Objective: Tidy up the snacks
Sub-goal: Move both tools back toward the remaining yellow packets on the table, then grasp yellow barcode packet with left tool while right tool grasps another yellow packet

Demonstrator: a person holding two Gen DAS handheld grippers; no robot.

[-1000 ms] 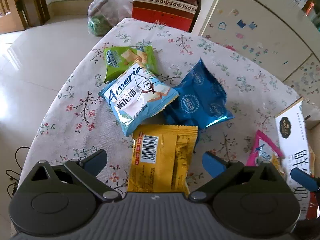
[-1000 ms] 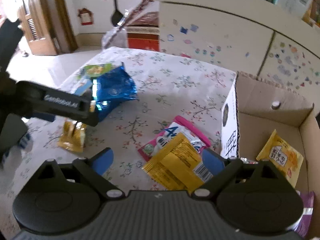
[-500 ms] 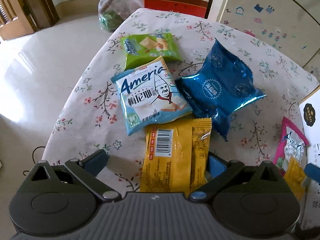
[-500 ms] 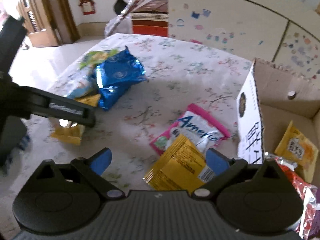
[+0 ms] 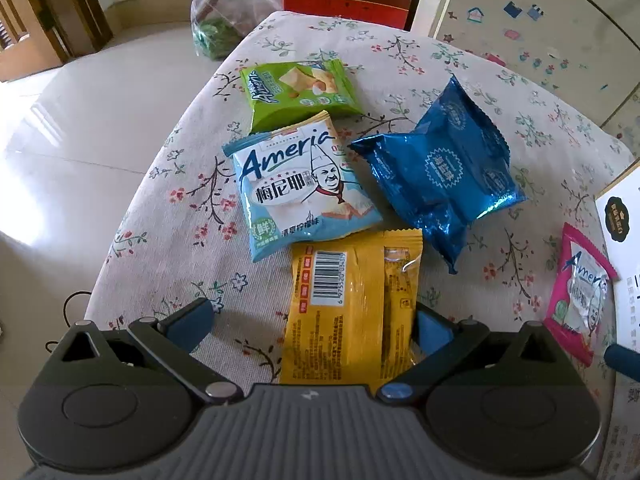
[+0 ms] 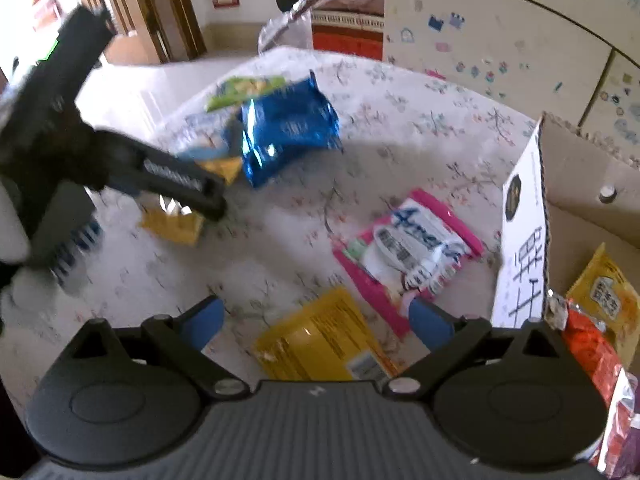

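Floral tablecloth (image 5: 188, 184), rounded edge at left, bare cloth mid-table. Left gripper (image 5: 310, 326) spread wide, low over yellow barcode-printed foil packet (image 5: 352, 304), right fingertip at packet's edge, contact unclear. Right gripper (image 6: 316, 320) wide open above second yellow foil packet (image 6: 324, 344). Pink-and-white wafer packet (image 6: 408, 248) just beside open cardboard box (image 6: 576, 168) at right edge, box holding orange and yellow packets.

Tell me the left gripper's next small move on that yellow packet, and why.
Probably ease the left gripper forward a touch, then close. Its fingers stand open, and the yellow packet lies flat between them, near the right finger, barcode up. Its far end touches the light blue packet, so grip the near end.
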